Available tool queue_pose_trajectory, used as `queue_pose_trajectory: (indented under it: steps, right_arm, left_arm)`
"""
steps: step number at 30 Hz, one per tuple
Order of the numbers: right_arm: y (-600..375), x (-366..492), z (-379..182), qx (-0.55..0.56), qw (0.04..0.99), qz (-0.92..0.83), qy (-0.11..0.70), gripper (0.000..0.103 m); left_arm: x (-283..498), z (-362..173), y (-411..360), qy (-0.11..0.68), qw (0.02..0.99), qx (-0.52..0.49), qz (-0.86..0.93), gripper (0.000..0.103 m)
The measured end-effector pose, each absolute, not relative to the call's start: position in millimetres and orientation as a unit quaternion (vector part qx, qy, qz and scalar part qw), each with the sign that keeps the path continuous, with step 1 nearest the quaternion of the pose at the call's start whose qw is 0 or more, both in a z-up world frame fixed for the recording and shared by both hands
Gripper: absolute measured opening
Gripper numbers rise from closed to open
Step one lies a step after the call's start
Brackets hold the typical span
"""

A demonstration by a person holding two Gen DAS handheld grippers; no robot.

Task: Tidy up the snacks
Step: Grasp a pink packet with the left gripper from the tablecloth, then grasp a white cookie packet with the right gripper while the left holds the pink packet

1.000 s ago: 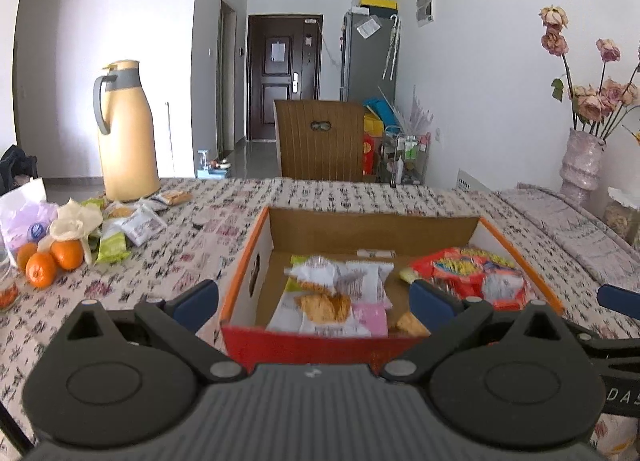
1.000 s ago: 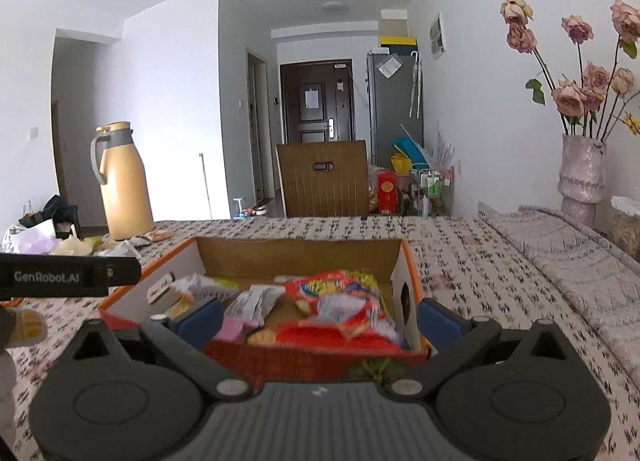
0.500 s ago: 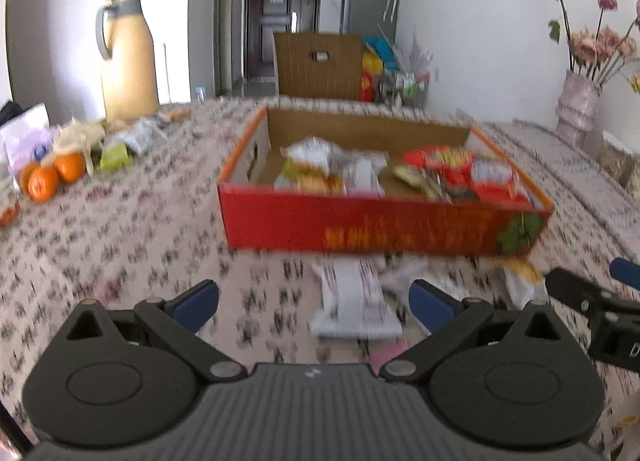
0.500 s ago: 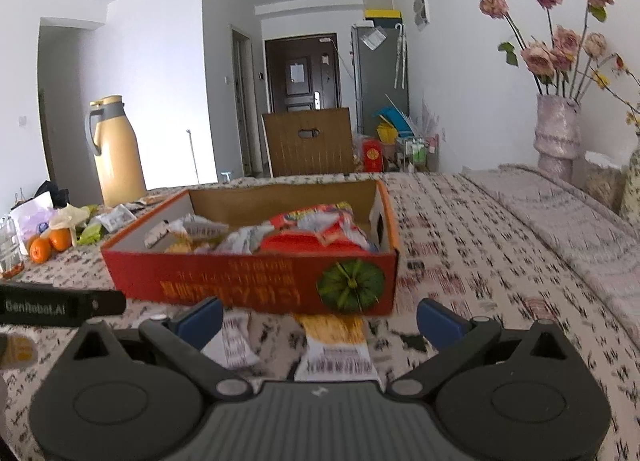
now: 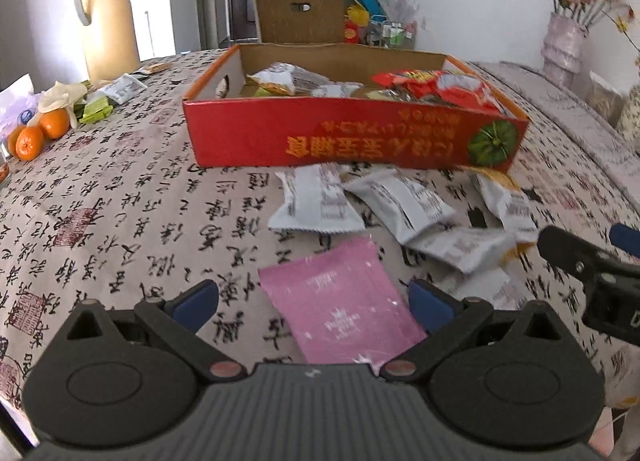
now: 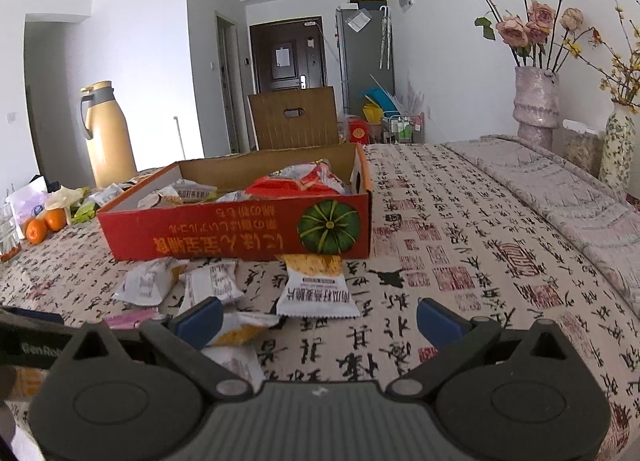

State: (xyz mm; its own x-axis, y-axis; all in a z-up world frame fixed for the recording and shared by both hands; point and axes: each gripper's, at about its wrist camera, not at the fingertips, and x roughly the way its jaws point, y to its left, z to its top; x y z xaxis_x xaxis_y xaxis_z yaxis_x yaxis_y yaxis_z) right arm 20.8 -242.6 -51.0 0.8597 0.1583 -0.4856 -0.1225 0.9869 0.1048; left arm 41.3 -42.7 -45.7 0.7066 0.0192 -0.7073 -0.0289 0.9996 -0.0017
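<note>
A red box (image 5: 352, 137) of mixed snacks stood ahead of both tools. Nearer, white packets (image 5: 316, 201) lay loose, and a flat pink packet (image 5: 340, 301) lay between the left tool's fingers.

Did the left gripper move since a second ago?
Yes. The left gripper pulled back toward the person and tipped down: the red box, once right under it, now sits beyond, with the pink packet between its jaws.

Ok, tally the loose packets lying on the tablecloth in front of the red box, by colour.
White packets, two of them with an orange end: 5
Pink packet: 1
Total: 6
</note>
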Motion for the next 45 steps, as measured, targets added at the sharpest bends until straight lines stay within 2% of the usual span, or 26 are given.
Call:
queue_pose_trajectory:
  steps: [4,6,10,30,45]
  right_arm:
    - [-240.4,15.8,-52.7,0.033,0.963,0.075,0.258,0.103]
    - [-238.6,13.6,-53.7,0.032,0.962,0.078,0.259,0.103]
    - [-235.2,11.0,-56.1,0.029,0.961,0.081,0.264,0.103]
    - [-206.9,3.4,-59.7,0.025,0.952,0.122,0.278,0.103]
    - [-168.9,23.1,-80.4,0.011,0.947,0.118,0.299,0.103]
  left_arm:
    - [37.1,-49.4,-46.7,0.385,0.923,0.0,0.013,0.102]
    - [36.1,-50.5,-46.8,0.387,0.922,0.0,0.013,0.097]
    - [33.8,-54.1,-46.2,0.389,0.921,0.006,0.001,0.063]
    - [4.0,-30.2,-10.1,0.319,0.948,-0.008,0.002,0.063]
    - [3.6,-35.4,11.1,0.316,0.948,-0.025,-0.015,0.063]
